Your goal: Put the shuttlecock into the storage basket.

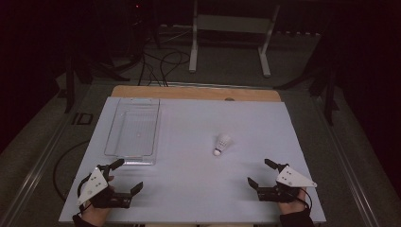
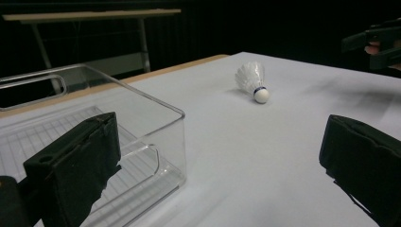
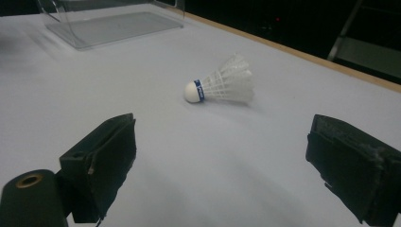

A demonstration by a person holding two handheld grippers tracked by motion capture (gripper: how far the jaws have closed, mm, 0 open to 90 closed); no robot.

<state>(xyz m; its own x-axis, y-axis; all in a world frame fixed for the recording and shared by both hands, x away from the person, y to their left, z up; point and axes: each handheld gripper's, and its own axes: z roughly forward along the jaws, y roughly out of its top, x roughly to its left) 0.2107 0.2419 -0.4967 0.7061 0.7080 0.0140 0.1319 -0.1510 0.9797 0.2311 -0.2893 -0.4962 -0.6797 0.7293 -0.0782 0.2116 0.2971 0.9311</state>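
One clear bin (image 1: 133,133) stands left of the single shuttlecock (image 1: 221,144) on the white tabletop (image 1: 189,189). Two grippers flank it nearer the person: left gripper (image 1: 126,175) and right gripper (image 1: 260,172), fingers wide, empty. The right gripper view reveals the shuttlecock's blue band.

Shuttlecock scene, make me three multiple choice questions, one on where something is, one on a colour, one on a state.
1. Where does the shuttlecock lie?
A. in the clear bin
B. on the white table, right of the bin
C. in a tool

2. What colour is the band above its cork?
A. blue
B. red
C. green

3. How do both tools stand?
A. open
B. shut
C. one holds the bin

Answers: 1 B, it rests on the table apart from the clear bin. 2 A, blue shows in the right gripper view. 3 A, the left tool and the right tool have their jaws spread with nothing between.
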